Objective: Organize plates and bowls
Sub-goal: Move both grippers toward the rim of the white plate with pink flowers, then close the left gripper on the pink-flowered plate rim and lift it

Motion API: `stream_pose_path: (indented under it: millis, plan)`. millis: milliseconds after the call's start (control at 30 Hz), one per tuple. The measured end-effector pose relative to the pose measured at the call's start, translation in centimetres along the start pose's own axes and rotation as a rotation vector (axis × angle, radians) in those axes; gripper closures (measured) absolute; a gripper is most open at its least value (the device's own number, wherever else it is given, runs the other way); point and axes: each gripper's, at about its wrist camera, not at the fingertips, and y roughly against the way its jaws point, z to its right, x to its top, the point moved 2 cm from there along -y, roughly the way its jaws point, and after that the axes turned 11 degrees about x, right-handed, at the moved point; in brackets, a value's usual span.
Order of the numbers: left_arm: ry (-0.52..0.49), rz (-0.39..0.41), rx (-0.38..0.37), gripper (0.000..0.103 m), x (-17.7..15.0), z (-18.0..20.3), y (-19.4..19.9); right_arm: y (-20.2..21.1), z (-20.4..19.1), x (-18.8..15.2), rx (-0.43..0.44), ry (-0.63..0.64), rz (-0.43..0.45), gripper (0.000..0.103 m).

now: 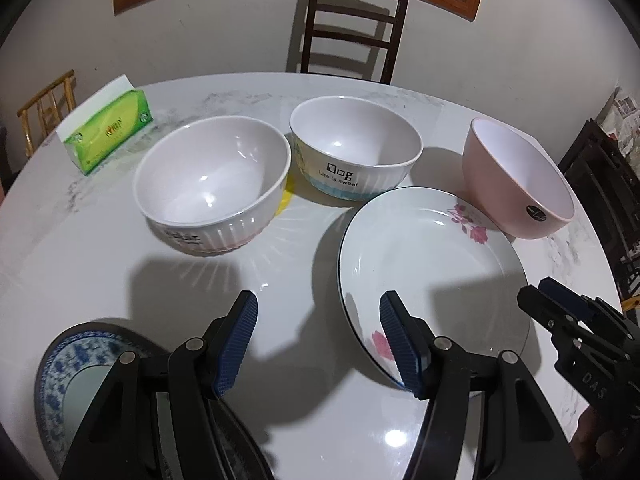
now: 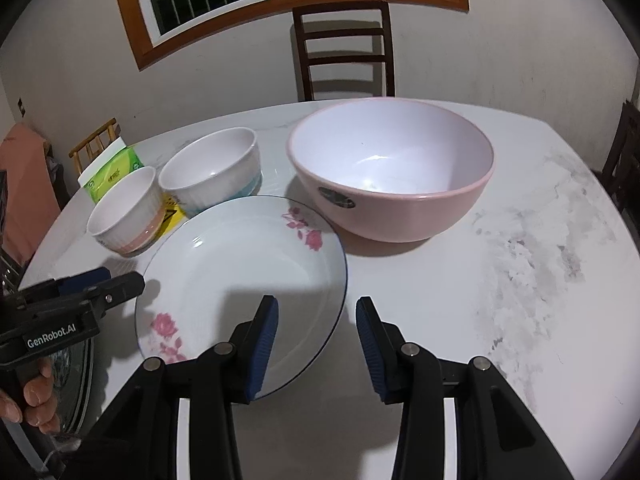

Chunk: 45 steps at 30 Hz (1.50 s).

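A white plate with pink flowers (image 1: 432,264) (image 2: 244,268) lies on the marble table. Behind it stand a large pink bowl (image 1: 516,184) (image 2: 396,172) and two ribbed white bowls, one with a pink band (image 1: 212,184) (image 2: 124,212), one with a blue band and "Dog" print (image 1: 352,148) (image 2: 212,170). A blue-patterned plate (image 1: 76,376) lies at the near left. My left gripper (image 1: 318,340) is open above the table, its right finger over the flower plate's near left rim. My right gripper (image 2: 316,344) is open, its jaws on either side of the flower plate's near right rim.
A green tissue pack (image 1: 108,130) (image 2: 112,172) stands at the table's (image 2: 520,280) far left. A dark wooden chair (image 1: 352,28) (image 2: 344,52) stands behind the table against the wall. More chairs are at the left and right sides.
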Motion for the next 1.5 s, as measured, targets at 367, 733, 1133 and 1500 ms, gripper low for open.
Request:
stream_pose_path:
  millis: [367, 733, 1133, 1500]
  plan:
    - [-0.006, -0.052, -0.059, 0.057, 0.5, 0.5, -2.5, -2.1, 1.9, 0.7, 0.062, -0.058, -0.025, 0.068]
    - [0.004, -0.104, -0.114, 0.073, 1.1, 0.7, -4.3, -3.7, 2.4, 1.0, 0.104, -0.078, -0.058, 0.086]
    - [-0.028, -0.109, -0.152, 0.084, 1.1, 2.0, -4.8, -3.9, 2.6, 1.0, 0.116, -0.083, -0.062, 0.089]
    - [-0.035, -0.155, -0.160, 0.085, 0.4, 2.0, -4.2, -2.8, 2.1, -0.2, 0.097, -0.123, -0.126, 0.088]
